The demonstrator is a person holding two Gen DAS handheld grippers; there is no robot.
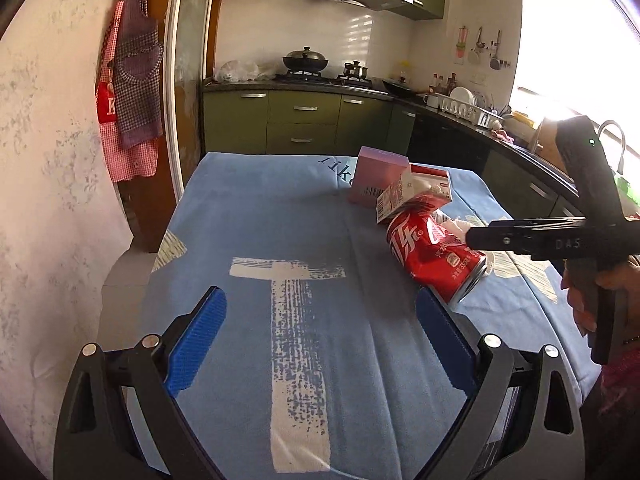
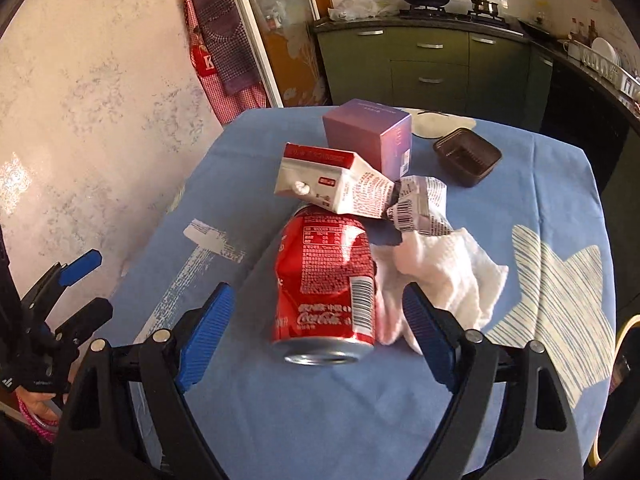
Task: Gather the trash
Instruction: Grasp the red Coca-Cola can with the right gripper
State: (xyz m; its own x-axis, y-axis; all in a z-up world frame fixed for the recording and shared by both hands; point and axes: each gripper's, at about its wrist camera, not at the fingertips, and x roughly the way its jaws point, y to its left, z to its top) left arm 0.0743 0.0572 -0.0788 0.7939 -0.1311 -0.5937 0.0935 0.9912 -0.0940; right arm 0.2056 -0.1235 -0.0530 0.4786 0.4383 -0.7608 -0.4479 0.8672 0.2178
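Approach step: right tool [image 2: 318, 330] spread wide, empty, can [image 2: 326, 284] lying centre frame between blue pads, untouched. Carton [image 2: 336, 186], tissue [image 2: 444, 276] behind on tabletop [image 2: 552, 184]. Left tool [image 1: 320, 348] spread, empty, over bare cloth. Next: lower, pinch can.

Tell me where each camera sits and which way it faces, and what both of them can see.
Left wrist: rides the left gripper, aimed down across the blue tablecloth toward the kitchen; right gripper and a hand enter at right.
Right wrist: rides the right gripper, open and angled down at the red can; left gripper shows at left.
Shared: can, milk carton, purple box, stove.
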